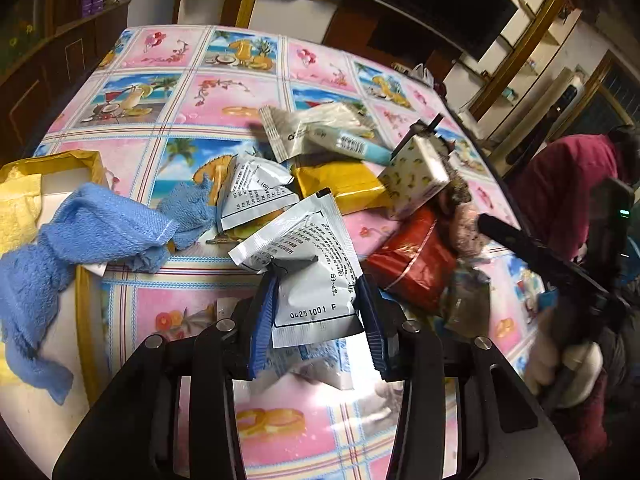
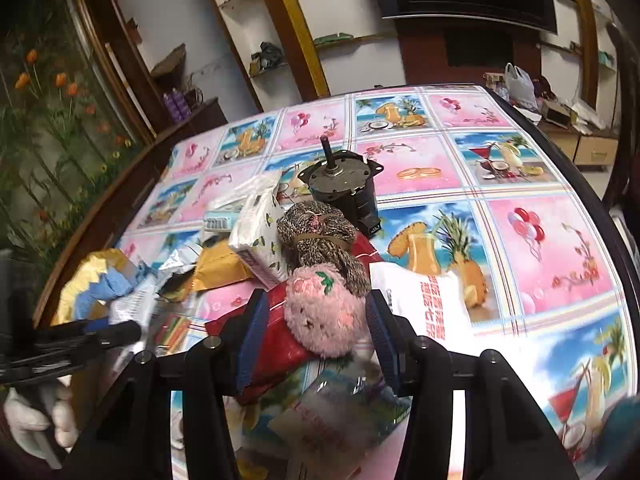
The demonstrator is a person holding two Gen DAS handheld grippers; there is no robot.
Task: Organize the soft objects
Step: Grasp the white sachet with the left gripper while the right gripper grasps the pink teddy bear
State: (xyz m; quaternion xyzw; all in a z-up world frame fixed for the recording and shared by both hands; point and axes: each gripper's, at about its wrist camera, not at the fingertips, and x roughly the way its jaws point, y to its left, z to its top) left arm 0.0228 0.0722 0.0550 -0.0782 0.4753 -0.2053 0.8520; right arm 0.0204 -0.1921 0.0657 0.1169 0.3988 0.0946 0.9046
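Sorting barely begun: my left gripper [image 1: 316, 312] has its jaws pinched on a silver sachet [image 1: 304, 264] just above the counter [image 1: 168, 60], while my right gripper [image 2: 316, 332] straddles the pink plush toy [image 2: 324, 312] with jaws half-wide — whether the pads press it I cannot tell. Only the blue towel [image 1: 92, 232] and a yellow cloth [image 1: 18, 208] lie at the yellow box [image 1: 86, 160] by the counter's edge; the other sachets, tissue pack [image 2: 260, 236], brown knit toy [image 2: 320, 232] and red packet [image 1: 412, 264] are heaped mid-counter — most, I judge, still to sort.

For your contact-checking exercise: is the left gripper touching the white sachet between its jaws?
Touching. The left wrist view shows the left gripper with both blue jaws pressed against the white sachet, which crumples between them.
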